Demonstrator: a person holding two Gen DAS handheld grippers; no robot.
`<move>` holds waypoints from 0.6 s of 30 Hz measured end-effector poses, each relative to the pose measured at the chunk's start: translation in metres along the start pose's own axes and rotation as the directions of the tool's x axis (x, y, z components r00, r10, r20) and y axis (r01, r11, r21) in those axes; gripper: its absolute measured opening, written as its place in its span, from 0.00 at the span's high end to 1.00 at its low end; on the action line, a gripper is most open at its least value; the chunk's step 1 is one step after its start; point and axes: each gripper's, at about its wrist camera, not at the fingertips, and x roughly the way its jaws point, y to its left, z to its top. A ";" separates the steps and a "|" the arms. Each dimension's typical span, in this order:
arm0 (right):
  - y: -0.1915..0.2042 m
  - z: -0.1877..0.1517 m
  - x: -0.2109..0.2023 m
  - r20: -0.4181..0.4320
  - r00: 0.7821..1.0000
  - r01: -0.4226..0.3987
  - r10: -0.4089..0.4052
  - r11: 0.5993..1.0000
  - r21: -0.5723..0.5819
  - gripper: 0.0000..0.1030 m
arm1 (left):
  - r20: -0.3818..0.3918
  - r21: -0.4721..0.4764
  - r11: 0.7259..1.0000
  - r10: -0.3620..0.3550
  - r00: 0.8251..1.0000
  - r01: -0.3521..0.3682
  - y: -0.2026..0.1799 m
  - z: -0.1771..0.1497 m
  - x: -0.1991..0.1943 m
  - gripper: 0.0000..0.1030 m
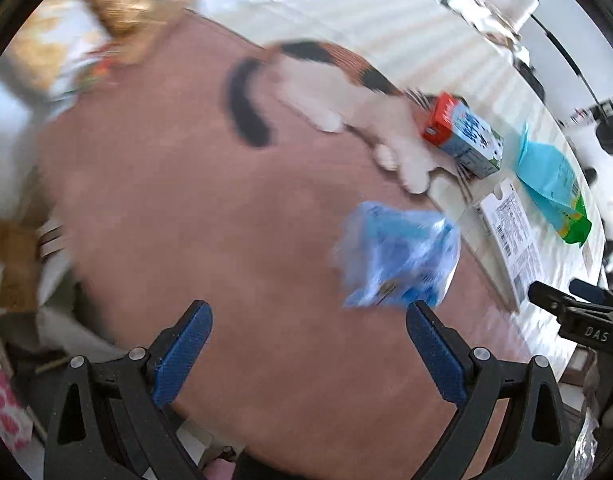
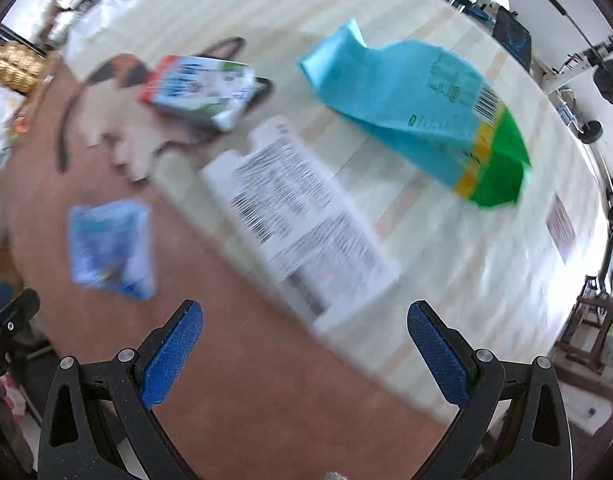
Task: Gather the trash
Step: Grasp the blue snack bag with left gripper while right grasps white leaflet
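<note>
Left wrist view: a crumpled pale blue plastic wrapper [image 1: 398,256] lies on a round reddish-brown rug [image 1: 226,220], near the rug's edge and just ahead of the left gripper [image 1: 308,344]. This gripper's blue-padded jaws stand wide apart with nothing between them; the wrapper sits beyond the right-hand fingertip, not inside the gap.

Past the rug's edge, on the pale floor [image 1: 386,20], lie more pieces of trash: a small carton [image 1: 464,136] with a red end, touching the rug's cat picture [image 1: 334,92]; a flat white box [image 1: 510,236] covered in printed text, just beside the rug; and a turquoise and green bag [image 1: 554,188], farthest from the rug.

Right wrist view: the right gripper [image 2: 306,344] hangs over the rug's edge, jaws likewise spread wide and empty, with the white box just ahead of it. The picture is smeared by motion, so the exact spacing between items is hard to judge.

The step in hand looks like the approach: both tools are above the litter and nothing is picked up yet. The next move probably calls for centring the left jaws over the wrapper, lowering until the pads straddle it, then closing gently, since thin film may slip or fold away. The white box lies flat and would need an edge grip.
</note>
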 end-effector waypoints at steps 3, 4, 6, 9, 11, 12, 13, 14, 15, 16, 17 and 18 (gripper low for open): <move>-0.004 0.024 0.029 -0.038 0.999 0.027 -0.029 0.998 -0.062 0.00 | -0.061 0.020 1.000 -0.014 0.998 0.015 -0.019 0.020 0.035 0.28; -0.004 0.030 0.037 -0.050 0.998 0.020 -0.024 0.996 -0.083 0.00 | -0.071 0.023 1.000 -0.020 0.997 0.021 -0.022 0.023 0.042 0.29; -0.002 0.039 0.050 -0.069 0.998 0.003 -0.012 0.993 -0.117 0.00 | -0.087 0.026 0.999 -0.040 0.995 0.043 -0.027 0.028 0.053 0.48; 0.001 0.044 0.057 -0.066 0.998 0.010 -0.019 0.992 -0.126 0.00 | -0.090 0.028 0.998 -0.061 0.994 0.064 -0.033 0.030 0.055 0.69; 0.003 0.044 0.057 -0.043 0.999 0.019 -0.024 0.992 -0.125 0.00 | -0.080 0.037 0.998 -0.049 0.996 0.052 -0.036 0.029 0.052 0.81; 0.003 0.043 0.056 -0.032 0.999 0.018 -0.021 0.993 -0.113 0.01 | -0.078 0.039 0.998 -0.043 0.996 0.046 -0.037 0.029 0.051 0.83; 0.005 0.041 0.055 -0.022 1.000 0.019 -0.022 0.994 -0.110 0.06 | -0.072 0.038 0.999 -0.032 0.997 0.035 -0.038 0.027 0.048 0.85; 0.006 0.038 0.052 -0.005 1.000 0.020 -0.020 0.994 -0.105 0.12 | -0.066 0.037 0.999 -0.025 0.998 0.027 -0.038 0.026 0.046 0.87; 0.008 0.035 0.050 -0.002 1.000 0.021 -0.021 0.995 -0.096 0.12 | -0.058 0.035 0.999 -0.019 0.998 0.021 -0.038 0.024 0.043 0.88; 0.008 0.032 0.049 -0.009 1.000 0.013 -0.014 0.996 -0.086 0.13 | -0.052 0.032 0.999 -0.013 0.999 0.015 -0.038 0.022 0.040 0.89; 0.009 0.028 0.049 -0.013 1.000 0.001 -0.002 0.997 -0.072 0.13 | -0.052 0.033 0.999 -0.004 0.999 0.006 -0.037 0.020 0.037 0.91; 0.010 0.023 0.048 -0.009 1.000 -0.006 0.005 0.998 -0.060 0.13 | -0.044 0.031 1.000 0.000 0.999 0.001 -0.037 0.018 0.033 0.91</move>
